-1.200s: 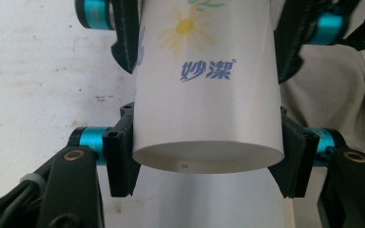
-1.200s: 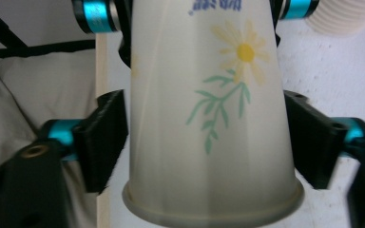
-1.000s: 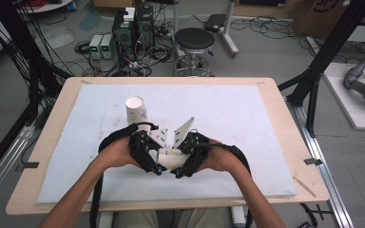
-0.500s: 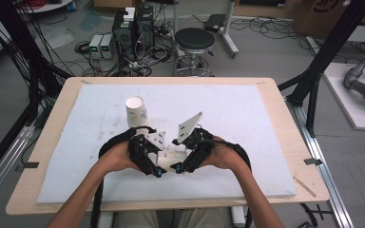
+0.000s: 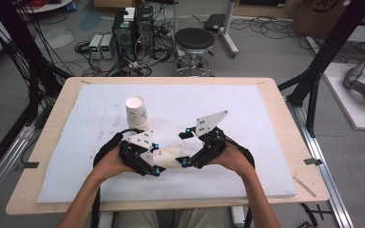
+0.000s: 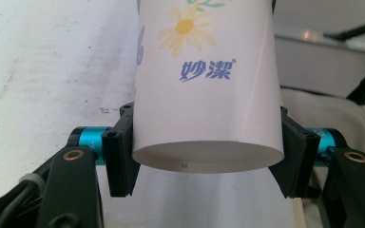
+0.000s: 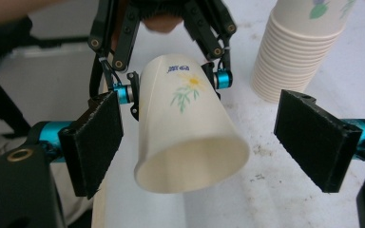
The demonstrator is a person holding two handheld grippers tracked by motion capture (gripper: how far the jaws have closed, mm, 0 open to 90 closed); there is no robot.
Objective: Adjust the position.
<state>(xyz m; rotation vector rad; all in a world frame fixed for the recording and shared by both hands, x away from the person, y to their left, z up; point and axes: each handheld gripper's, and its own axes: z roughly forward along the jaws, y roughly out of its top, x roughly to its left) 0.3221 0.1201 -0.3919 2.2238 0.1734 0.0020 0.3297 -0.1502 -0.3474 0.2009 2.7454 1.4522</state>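
Cup (image 7: pixel 190 128) is lying sideways in the left gripper (image 5: pixel 154 161), clamped near its base, mouth pointing between the right gripper (image 7: pixel 199 142)'s wide-open jaws.

In the left gripper view, the paper cup (image 6: pixel 204 85) runs off the top edge at twelve o'clock, so its rim end is cut off, and a second print at nine o'clock on its wall curves out of sight. In the right gripper view, the stack of cups (image 7: pixel 297 47) is cropped at one o'clock. In the high view, the held cup (image 5: pixel 170 156) is mostly hidden between the two grippers, its print too small to read.
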